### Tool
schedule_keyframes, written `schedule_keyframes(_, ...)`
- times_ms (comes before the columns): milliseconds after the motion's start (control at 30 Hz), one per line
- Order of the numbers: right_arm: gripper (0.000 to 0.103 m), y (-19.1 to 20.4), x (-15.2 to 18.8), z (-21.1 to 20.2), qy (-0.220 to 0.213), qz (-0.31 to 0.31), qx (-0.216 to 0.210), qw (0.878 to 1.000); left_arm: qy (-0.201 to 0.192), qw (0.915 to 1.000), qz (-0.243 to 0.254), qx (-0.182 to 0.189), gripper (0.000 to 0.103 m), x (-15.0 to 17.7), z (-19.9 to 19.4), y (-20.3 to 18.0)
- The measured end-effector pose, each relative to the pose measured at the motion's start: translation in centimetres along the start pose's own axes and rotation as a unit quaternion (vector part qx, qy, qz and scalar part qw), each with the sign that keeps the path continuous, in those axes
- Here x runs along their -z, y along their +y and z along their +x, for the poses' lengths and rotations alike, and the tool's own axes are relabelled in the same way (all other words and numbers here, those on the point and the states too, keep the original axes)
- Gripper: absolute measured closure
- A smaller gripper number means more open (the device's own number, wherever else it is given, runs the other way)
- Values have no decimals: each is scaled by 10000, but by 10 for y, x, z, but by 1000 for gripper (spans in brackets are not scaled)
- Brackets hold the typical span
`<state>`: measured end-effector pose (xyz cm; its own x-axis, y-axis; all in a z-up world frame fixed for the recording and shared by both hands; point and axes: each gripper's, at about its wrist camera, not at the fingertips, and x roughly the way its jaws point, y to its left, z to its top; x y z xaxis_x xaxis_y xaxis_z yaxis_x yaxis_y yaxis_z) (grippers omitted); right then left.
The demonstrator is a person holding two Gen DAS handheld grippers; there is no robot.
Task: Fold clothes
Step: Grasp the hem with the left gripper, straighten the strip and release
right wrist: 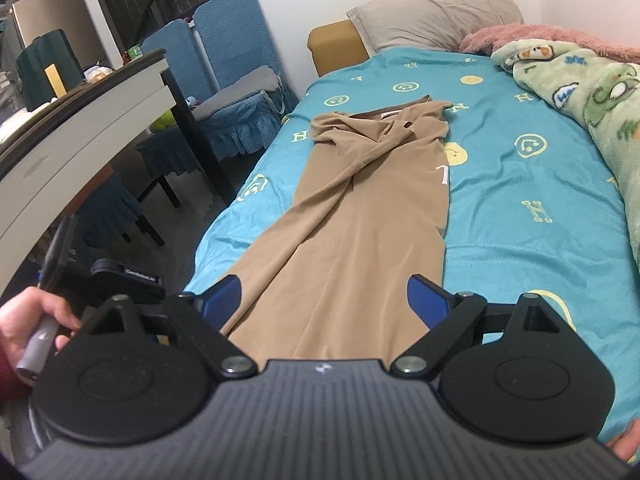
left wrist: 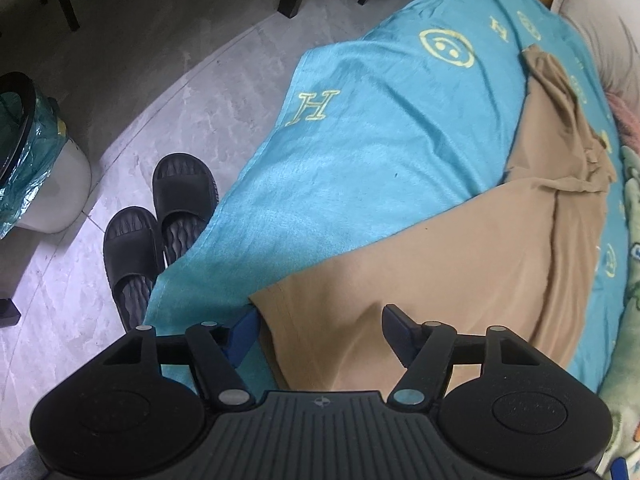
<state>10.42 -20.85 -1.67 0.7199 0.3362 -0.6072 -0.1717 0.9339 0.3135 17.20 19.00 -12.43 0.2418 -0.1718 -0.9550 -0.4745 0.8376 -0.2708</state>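
A tan shirt [right wrist: 360, 208] lay on a bed with a blue sheet [right wrist: 520, 200]; it was already doubled into a long thin strip, with the collar end bunched up far away by the pillow [right wrist: 432, 16] and the bottom hem close to both claws; a green blanket [right wrist: 592, 112] lay along the far side of the bed, and black slippers [left wrist: 160, 216] sat on the floor beside it. The left claw [left wrist: 320, 328] was spread wide over the hem corner near the bed edge, pinching nothing; the right claw [right wrist: 324, 300] was spread wide too, with the strip of cloth between its blue fingers [right wrist: 224, 296], but not squeezed. A hand [right wrist: 36, 320] held the handle of the left tool. The shirt looked part way folded; the long sides were in, but the strip was still full length. To do the next fold well, each claw should probably take one hem corner, low and right at the edge, and grab both layers together so the under layer does not slip; then the hem would need to go up evenly, so the strip stays straight and the bunched collar end gets smoothed flat.
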Motion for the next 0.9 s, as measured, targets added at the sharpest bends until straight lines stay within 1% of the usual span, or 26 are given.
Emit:
schedule_keyframes(33, 12, -1, 0, 0, 3, 10, 7, 10000, 11, 10000, 22, -52, 36, -1, 3, -2)
schedule_keyframes(67, 12, -2, 1, 1, 5, 21, 15, 10000, 23, 9999, 44, -103, 39, -1, 6, -4)
schedule_keyframes(100, 12, -2, 1, 1, 3, 35, 30, 10000, 32, 9998, 70, -156, 46, -2, 8, -6)
schedule_keyframes(133, 12, -3, 1, 1, 2, 50, 32, 10000, 28, 9997, 119, -212, 49, -1, 10, -8)
schedule_keyframes(167, 12, -5, 2, 2, 4, 83, 37, 10000, 8, 9995, 178, -262, 55, 0, 10, -10)
schedule_keyframes(233, 12, -11, 3, 3, 12, 182, 65, 9998, -51, 9991, 297, -303, 72, 3, 9, -13)
schedule_keyframes(267, 12, -14, 3, 4, 19, 248, 88, 9997, -50, 9991, 340, -258, 91, 4, 8, -13)
schedule_keyframes(300, 12, -18, 3, 3, 19, 323, 97, 9994, -57, 9990, 386, -226, 96, 5, 7, -14)
schedule_keyframes(367, 12, -25, 4, 3, 20, 473, 114, 9988, -165, 9979, 546, -290, 100, 9, 0, -16)
schedule_keyframes(433, 12, -32, 5, 2, 21, 624, 131, 9980, -319, 9955, 832, -326, 100, 15, -10, -21)
schedule_keyframes(533, 12, -43, 6, 2, 22, 849, 156, 9963, -626, 9891, 1292, -332, 100, 27, -29, -26)
schedule_keyframes(600, 12, -48, 7, 1, 13, 962, 149, 9953, -856, 9831, 1590, -294, 100, 35, -42, -29)
schedule_keyframes(667, 12, -52, 8, 2, 18, 1050, 196, 9943, -1236, 9715, 2013, -204, 101, 49, -60, -37)
schedule_keyframes(700, 12, -54, 8, 2, 20, 1095, 220, 9937, -1423, 9639, 2248, -149, 101, 57, -69, -41)
schedule_keyframes(733, 12, -55, 9, 3, 22, 1139, 244, 9932, -1629, 9523, 2578, -104, 101, 69, -78, -48)
schedule_keyframes(767, 12, -58, 9, 4, 60, 1217, 259, 9922, -1815, 9389, 2923, -60, 101, 82, -86, -55)
schedule_keyframes(833, 12, -63, 11, 7, 112, 1350, 289, 9904, -2064, 9069, 3674, 37, 101, 113, -98, -71)
schedule_keyframes(900, 12, -69, 12, 10, 178, 1524, 250, 9878, -2206, 8711, 4384, 180, 101, 145, -108, -87)
